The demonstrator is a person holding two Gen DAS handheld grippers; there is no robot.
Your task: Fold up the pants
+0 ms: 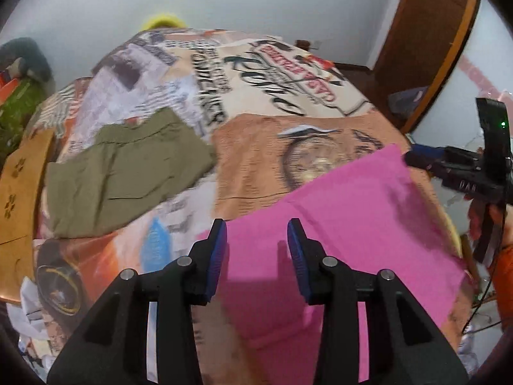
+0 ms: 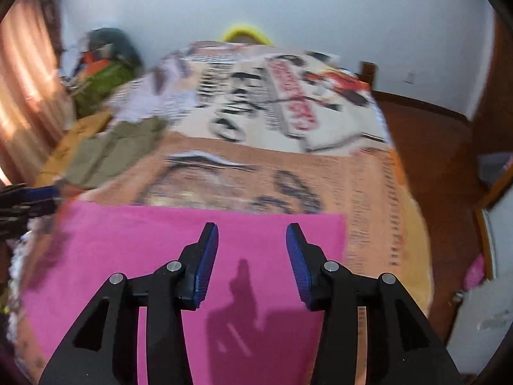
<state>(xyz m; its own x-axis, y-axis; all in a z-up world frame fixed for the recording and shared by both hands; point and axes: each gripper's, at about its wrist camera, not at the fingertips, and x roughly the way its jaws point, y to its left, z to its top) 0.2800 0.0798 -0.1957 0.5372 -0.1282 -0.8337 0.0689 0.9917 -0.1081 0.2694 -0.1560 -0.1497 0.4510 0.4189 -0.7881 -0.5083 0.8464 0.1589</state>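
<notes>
The pink pants [image 1: 346, 224] lie flat as a folded rectangle on the printed bedspread [image 1: 256, 147]; they also fill the near part of the right wrist view [image 2: 160, 250]. My left gripper [image 1: 256, 234] is open and empty, hovering over the pants' left edge. My right gripper [image 2: 251, 237] is open and empty above the pants' far edge; its shadow falls on the cloth. The right gripper also shows at the right of the left wrist view [image 1: 416, 157], and the left gripper shows at the left edge of the right wrist view [image 2: 48, 195].
Olive-green folded shorts [image 1: 128, 173] lie on the bed's left side, also in the right wrist view [image 2: 109, 150]. A brown mat [image 1: 19, 192] lies at the bed's left edge. A clothes pile [image 1: 19, 96] sits far left. A wooden door [image 1: 426, 32] stands at the right.
</notes>
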